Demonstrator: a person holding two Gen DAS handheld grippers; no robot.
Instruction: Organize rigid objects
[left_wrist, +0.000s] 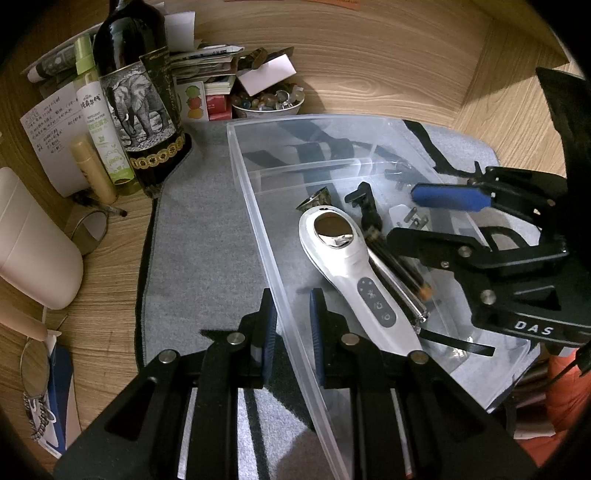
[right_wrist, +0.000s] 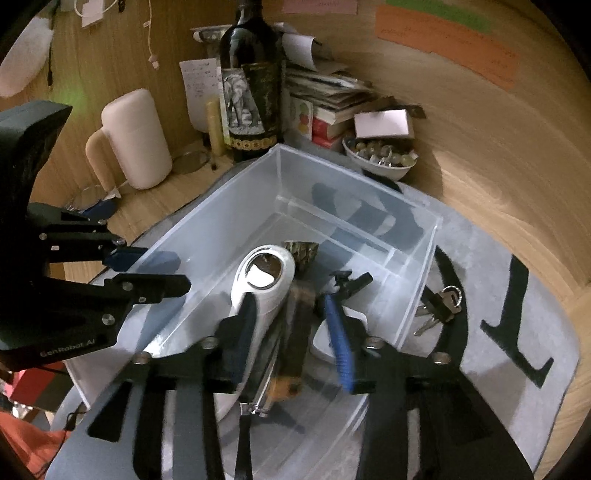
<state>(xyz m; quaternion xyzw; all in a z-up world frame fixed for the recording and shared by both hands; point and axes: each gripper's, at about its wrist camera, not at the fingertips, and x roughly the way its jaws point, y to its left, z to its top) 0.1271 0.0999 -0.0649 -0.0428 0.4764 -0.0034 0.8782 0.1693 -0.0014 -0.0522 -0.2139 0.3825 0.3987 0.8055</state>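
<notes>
left wrist view: nearest, at six o'clock, the left gripper (left_wrist: 291, 332) is clenched on the near wall of the clear bin (left_wrist: 258, 206). inside the bin lie a white handheld device (left_wrist: 351, 273) and a black tool (left_wrist: 365, 210).

right wrist view: the right gripper (right_wrist: 291, 332), angled down into the bin, stands released over the device; the keys (right_wrist: 439, 306) at three o'clock are still outside.

Both grippers are black plastic, with blue finger pads (left_wrist: 448, 197) and silver screws (left_wrist: 487, 296) (white lettering on their bodies).
</notes>
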